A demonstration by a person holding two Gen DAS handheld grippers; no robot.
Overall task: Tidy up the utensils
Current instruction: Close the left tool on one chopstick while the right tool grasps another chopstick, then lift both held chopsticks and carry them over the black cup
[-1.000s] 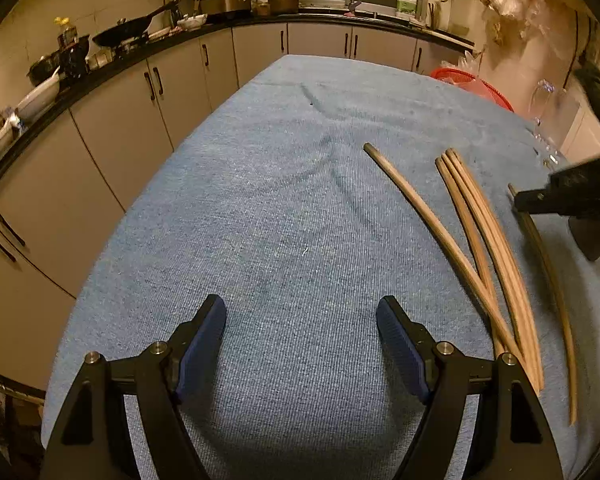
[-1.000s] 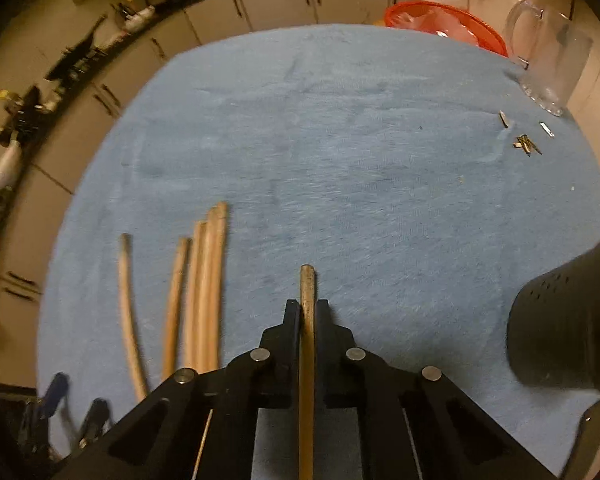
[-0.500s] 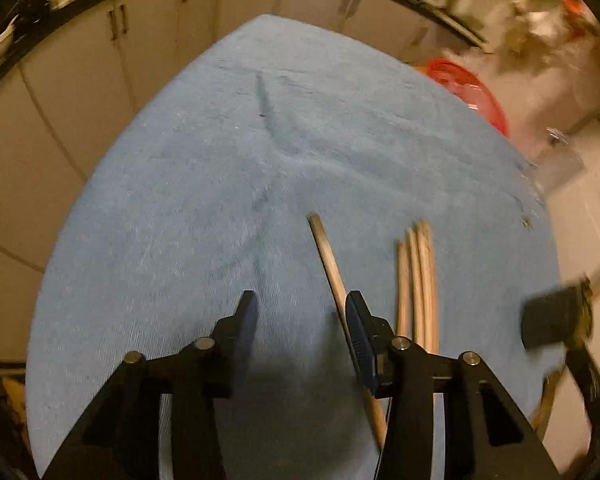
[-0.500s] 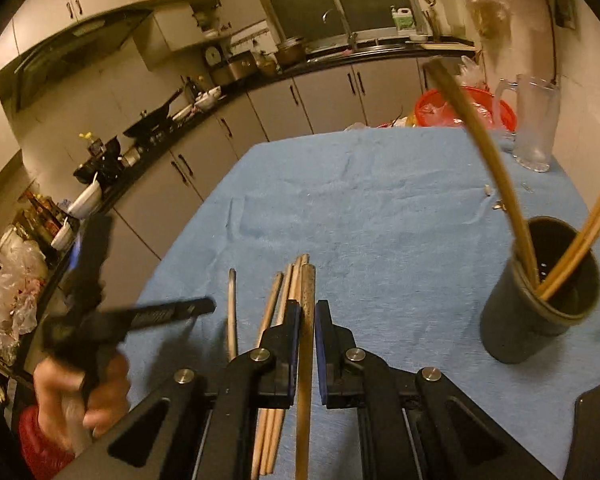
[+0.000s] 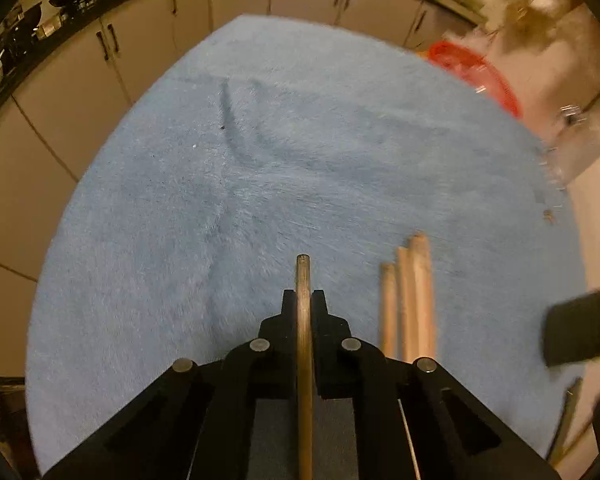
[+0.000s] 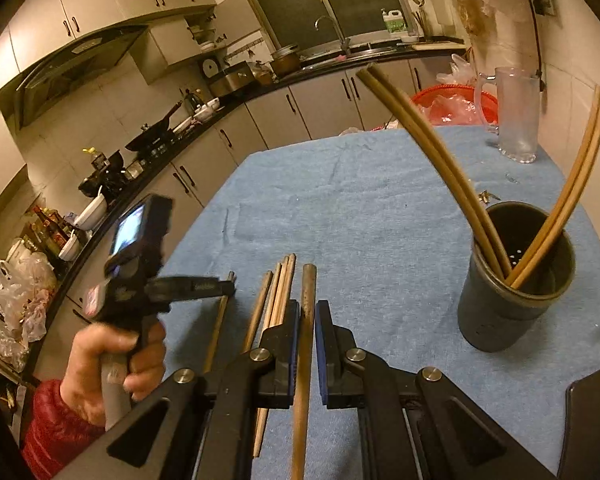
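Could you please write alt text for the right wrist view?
The right gripper is shut on a chopstick above a blue cloth. A dark cup on the right holds four chopsticks; the left gripper grips another.

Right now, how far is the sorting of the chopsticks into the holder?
Done: four chopsticks already stand in the dark holder. In hand: the right claw is shut on one chopstick, and the left claw is shut on another chopstick, low over the blue cloth. Left: three loose chopsticks lie on the cloth.
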